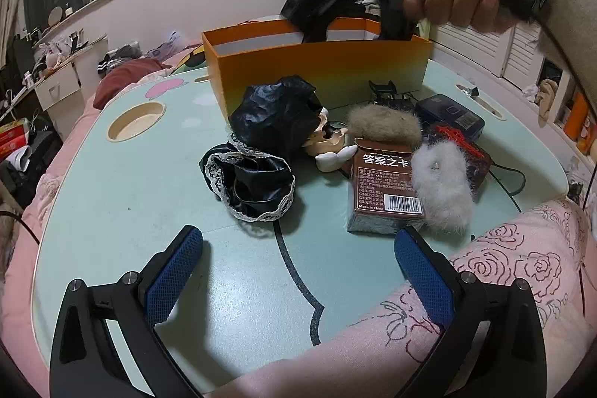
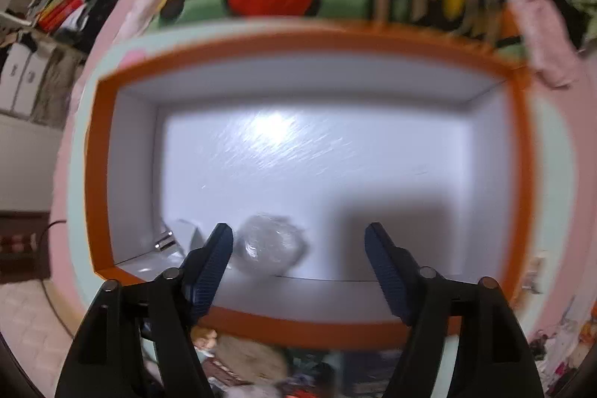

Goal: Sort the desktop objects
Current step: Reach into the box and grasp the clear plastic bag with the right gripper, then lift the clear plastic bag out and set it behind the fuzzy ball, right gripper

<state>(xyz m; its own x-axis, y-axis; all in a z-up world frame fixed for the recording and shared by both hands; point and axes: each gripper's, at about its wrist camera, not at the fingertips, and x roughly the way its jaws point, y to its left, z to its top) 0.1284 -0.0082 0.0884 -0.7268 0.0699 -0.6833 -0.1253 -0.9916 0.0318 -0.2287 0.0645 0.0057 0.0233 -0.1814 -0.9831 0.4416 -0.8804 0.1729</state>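
- Right claw [image 2: 298,241] is hanging jaws apart, gripping nothing, over the orange box [image 2: 93,174], presumably for a drop; a clear crumpled item [image 2: 272,245] is lying inside.
- Left claw [image 1: 298,271] is waiting wide open, empty, above the near counter [image 1: 130,196].
- Unsorted card box [image 1: 384,185] and fur pieces are sitting mid-counter, right of centre.

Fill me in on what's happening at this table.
A person is sorting clutter into an orange box. The right gripper hangs open over the box, nothing between its fingers; a clear crumpled item lies inside. The left gripper waits open above the table, facing black lace fabric, a brown card box and fur pieces.
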